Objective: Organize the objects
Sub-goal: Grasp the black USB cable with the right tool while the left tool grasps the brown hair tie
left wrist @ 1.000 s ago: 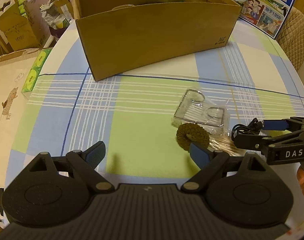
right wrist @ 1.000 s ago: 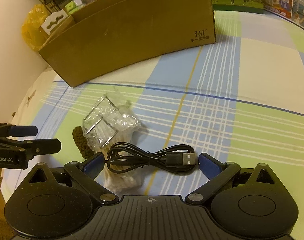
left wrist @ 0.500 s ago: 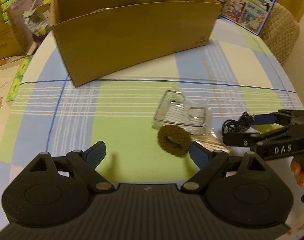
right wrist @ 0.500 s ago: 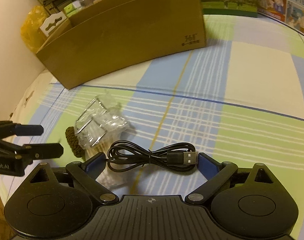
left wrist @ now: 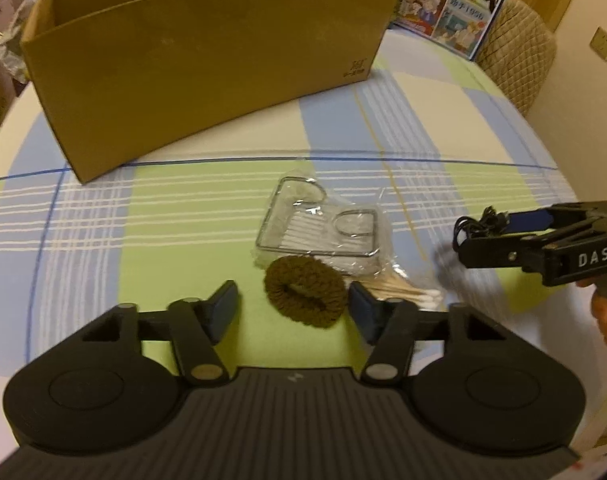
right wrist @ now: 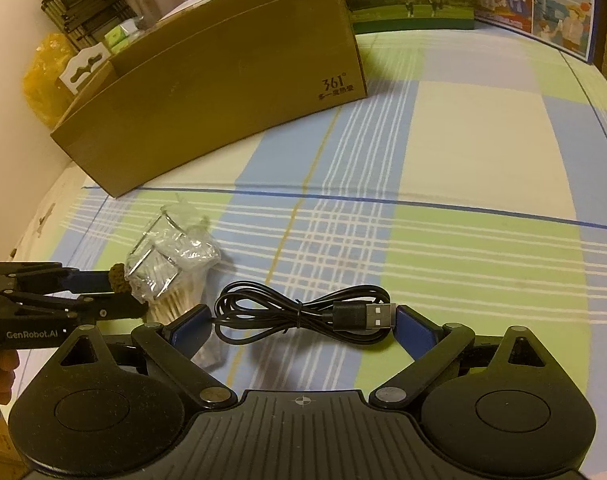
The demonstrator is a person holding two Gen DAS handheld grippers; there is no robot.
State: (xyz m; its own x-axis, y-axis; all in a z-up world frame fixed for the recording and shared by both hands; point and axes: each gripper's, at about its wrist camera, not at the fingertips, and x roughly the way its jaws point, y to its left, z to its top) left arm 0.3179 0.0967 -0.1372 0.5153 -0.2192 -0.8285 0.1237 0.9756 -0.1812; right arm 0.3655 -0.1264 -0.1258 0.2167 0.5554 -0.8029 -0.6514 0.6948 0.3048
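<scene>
A brown scrunchie [left wrist: 303, 296] lies on the checked tablecloth between the jaws of my left gripper [left wrist: 291, 310]. The jaws are closing: the right pad touches the scrunchie, the left pad still stands clear of it. Just behind it sit a wire rack in a clear bag [left wrist: 319, 228] and a bundle of cotton swabs [left wrist: 399, 286]. My right gripper [right wrist: 301, 320] is shut on a coiled black USB cable [right wrist: 303, 312], held just above the cloth to the right of the swabs. An open cardboard box [left wrist: 207, 72] stands at the back.
A printed milk carton [left wrist: 455, 4] leans behind the box and a padded chair [left wrist: 515, 60] stands at the far right. In the right wrist view, a yellow bag [right wrist: 43, 76] and a black rack [right wrist: 79, 4] sit off the table's left edge.
My left gripper has dropped toward the scrunchie, which now lies between its jaws, and the jaws have narrowed. The right gripper has shifted a little with the cable still in it.
</scene>
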